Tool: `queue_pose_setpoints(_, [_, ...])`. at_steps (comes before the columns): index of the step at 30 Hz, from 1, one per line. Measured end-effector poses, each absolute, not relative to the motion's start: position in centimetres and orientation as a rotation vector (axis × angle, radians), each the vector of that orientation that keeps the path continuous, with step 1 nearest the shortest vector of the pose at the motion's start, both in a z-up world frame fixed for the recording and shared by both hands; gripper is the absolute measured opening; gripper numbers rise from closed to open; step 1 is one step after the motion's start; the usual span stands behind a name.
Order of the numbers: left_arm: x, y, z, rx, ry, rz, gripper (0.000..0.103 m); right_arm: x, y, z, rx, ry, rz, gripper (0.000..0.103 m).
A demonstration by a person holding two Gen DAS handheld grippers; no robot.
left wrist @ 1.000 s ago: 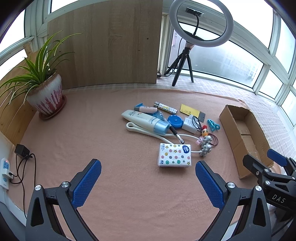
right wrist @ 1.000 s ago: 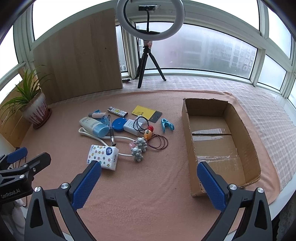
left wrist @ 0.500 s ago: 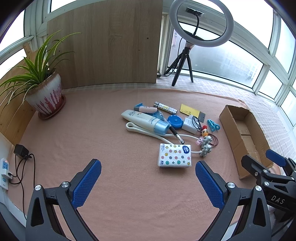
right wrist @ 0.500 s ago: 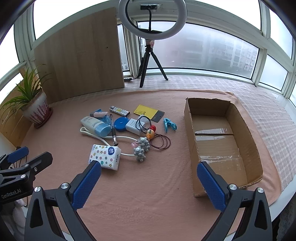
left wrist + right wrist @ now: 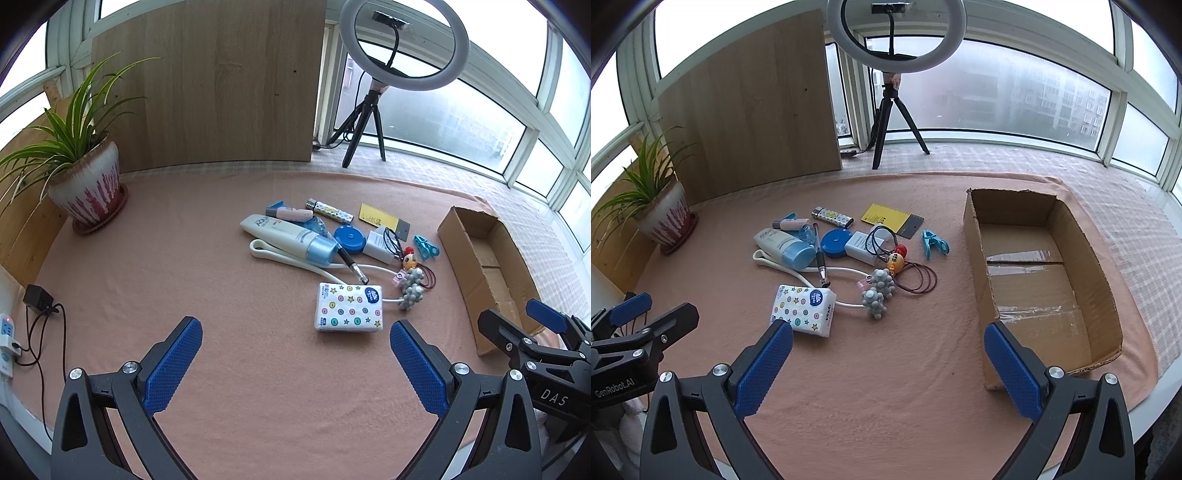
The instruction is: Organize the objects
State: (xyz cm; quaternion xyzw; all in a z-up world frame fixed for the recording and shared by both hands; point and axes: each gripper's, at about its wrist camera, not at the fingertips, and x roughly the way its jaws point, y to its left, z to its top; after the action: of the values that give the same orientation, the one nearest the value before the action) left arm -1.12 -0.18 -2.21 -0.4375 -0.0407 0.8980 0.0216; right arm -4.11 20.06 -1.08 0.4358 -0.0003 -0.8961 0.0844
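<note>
Snagging the white cord (image 5: 846,272) under the tissue pack (image 5: 803,309) (both hand-held grippers (image 5: 886,363) gape empty) could drag neighbours.

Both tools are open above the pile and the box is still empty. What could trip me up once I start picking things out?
1. The white cable runs under the tube and past the tissue pack; lifting either may drag its neighbours.
2. The hair ties loop by the grey toy and may snag on it.
3. The cardboard box looks light, so bumping its wall with the right tool could shift it.
</note>
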Motion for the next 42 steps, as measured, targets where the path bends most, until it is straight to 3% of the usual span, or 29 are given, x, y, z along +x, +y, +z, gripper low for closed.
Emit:
queue_pose_setpoints(35, [-3.3,-1.3,-5.0,-1.428,-0.189,2.741,0.103,-5.7,19.5,-2.4,1.339,-0.067,-2.589,0.102])
queue_pose_setpoints(42, [-4.9,-1.7,-6.1,-1.449,-0.224,2.722,0.102,-6.8,19.5,-4.0,1.402,-0.144,-2.496,0.089])
